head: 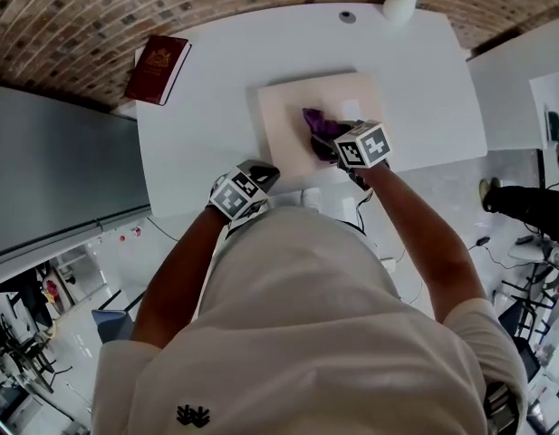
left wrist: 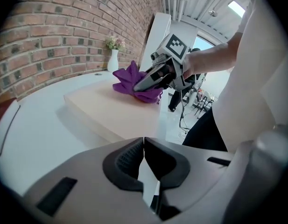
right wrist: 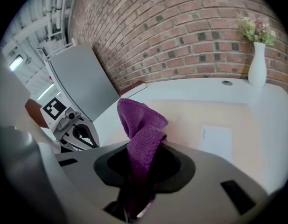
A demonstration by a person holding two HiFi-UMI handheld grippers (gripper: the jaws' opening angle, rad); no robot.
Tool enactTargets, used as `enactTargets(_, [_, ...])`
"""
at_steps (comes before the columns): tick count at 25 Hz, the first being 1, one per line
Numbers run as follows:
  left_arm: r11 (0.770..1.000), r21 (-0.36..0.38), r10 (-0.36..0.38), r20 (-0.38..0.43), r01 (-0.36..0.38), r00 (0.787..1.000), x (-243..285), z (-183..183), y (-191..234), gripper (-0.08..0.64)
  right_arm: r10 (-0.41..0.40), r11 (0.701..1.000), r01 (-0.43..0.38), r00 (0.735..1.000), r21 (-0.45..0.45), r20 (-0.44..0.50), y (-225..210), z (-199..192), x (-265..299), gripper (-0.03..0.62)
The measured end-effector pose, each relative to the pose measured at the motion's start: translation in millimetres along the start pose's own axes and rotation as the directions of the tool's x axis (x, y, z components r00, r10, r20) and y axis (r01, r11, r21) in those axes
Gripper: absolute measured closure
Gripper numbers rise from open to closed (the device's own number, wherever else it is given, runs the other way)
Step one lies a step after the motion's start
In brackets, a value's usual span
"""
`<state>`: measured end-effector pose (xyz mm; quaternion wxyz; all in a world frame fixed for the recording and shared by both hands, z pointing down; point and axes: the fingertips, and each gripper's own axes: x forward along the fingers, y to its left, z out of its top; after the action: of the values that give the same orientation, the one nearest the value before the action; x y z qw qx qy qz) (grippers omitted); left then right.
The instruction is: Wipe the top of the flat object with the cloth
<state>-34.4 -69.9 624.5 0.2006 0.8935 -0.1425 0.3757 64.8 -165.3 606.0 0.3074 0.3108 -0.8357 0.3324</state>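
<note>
Right gripper [head: 336, 149] clamped on purple cloth [head: 321, 125], fabric bunched up between jaws; cloth sits on flat beige board [head: 284, 107], toward its near right part, seemingly touching top; board lies on white table [head: 197, 125]; left gripper [head: 264, 172] hovers at table's near edge, near board's near corner, jaws together, nothing between them; wiping step looks in hand; next move likely calls for pressing cloth down, sweeping across bare far and left parts of board; board may slide if unsteadied.

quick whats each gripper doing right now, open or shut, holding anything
Left gripper: shut, holding nothing.
Right gripper: shut on the purple cloth.
</note>
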Motion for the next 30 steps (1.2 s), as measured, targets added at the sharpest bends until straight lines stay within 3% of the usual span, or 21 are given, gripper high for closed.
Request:
enactTargets(12, [1.0,0.008,-0.001,-0.025,0.001,1.0,3,2,-2,0.534,-0.177,0.979,0.172,0.984,0.11,0.033,-104,-25,-67,0.459])
enactTargets(21, [1.0,0.001,0.011,-0.023,-0.011,1.0,3,2,-4,0.534,-0.274,0.953,0.272,0.962,0.13,-0.005,-154,-44,-102,0.459])
enactTargets(25, [1.0,0.004,0.016,-0.025,-0.016,1.0,4,3,-3,0.534,-0.275,0.956,0.273,0.961,0.109,0.009,-141,-31,-104,0.459])
enactTargets(30, [1.0,-0.003,0.018,-0.025,-0.018,1.0,3,2,-3,0.534,-0.14,0.99,0.137,0.987,0.04,0.075,-73,12,-74,0.459])
